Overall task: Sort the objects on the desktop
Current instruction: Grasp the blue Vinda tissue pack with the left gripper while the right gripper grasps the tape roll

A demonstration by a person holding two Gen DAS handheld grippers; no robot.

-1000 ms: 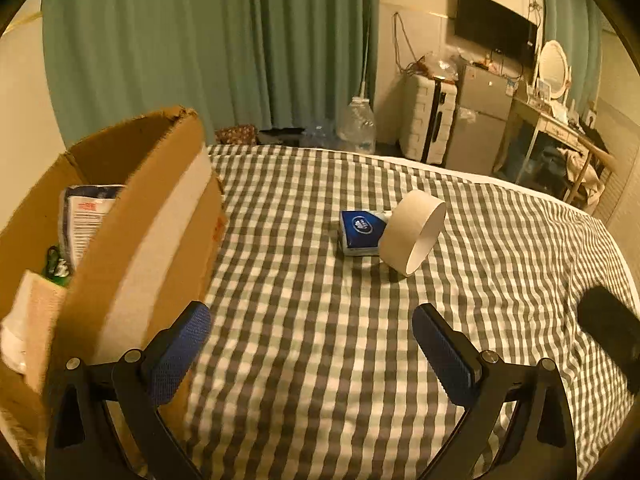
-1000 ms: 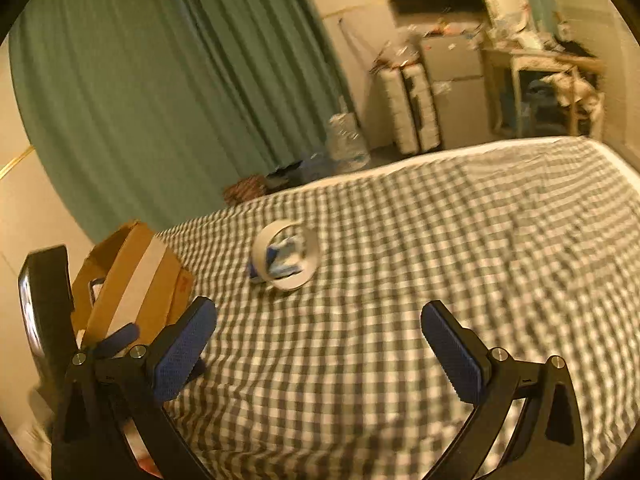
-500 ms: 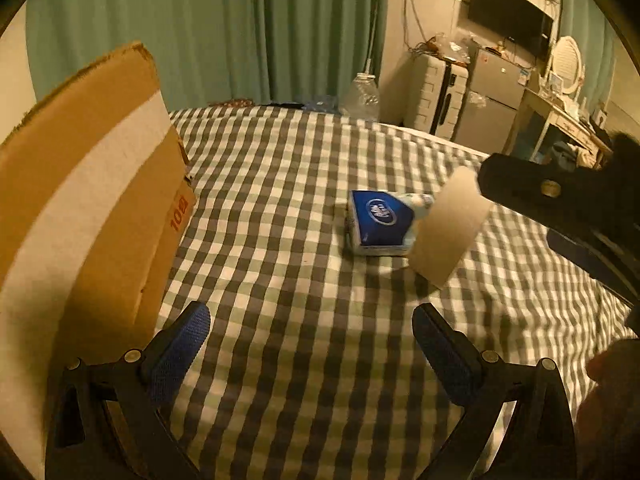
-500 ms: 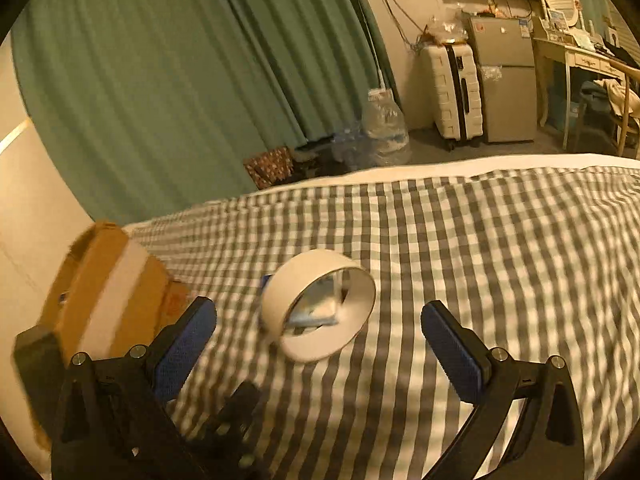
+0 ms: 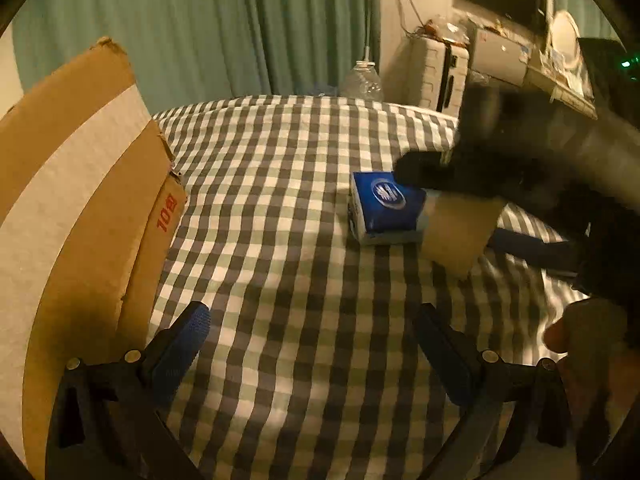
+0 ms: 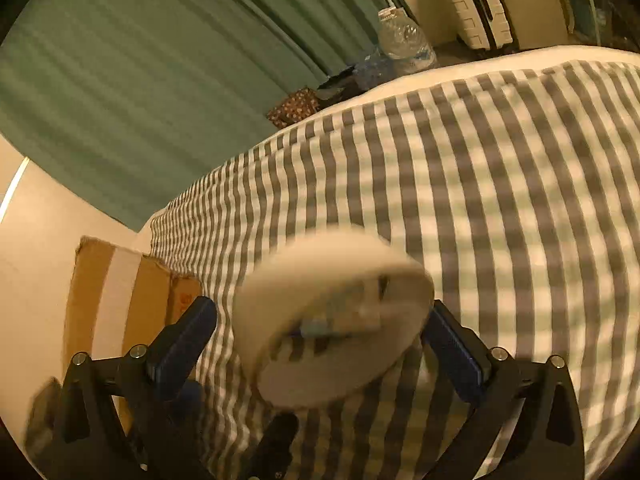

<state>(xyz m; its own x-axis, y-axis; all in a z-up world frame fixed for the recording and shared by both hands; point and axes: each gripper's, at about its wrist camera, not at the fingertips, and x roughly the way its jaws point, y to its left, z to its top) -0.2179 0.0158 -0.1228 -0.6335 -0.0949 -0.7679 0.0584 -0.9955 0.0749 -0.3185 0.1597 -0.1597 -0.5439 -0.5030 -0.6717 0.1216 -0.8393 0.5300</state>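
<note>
Surface: checked cloth [image 5: 280, 240] – green curtains [image 5: 240, 28] far behind.
Box: cardboard box [image 5: 80, 200] at left.
Tape roll [image 6: 332, 316]: between your right gripper [image 6: 324, 340] fingers, spread wide.
Left gripper [image 5: 312, 348]: spread – empty.
Tissue pack [image 5: 384, 208]: touching roll.

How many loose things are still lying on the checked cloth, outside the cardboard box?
2: a blue tissue pack mid-cloth, and a tape roll beside it, between the open right gripper's fingers. More may be hidden behind that gripper.
</note>
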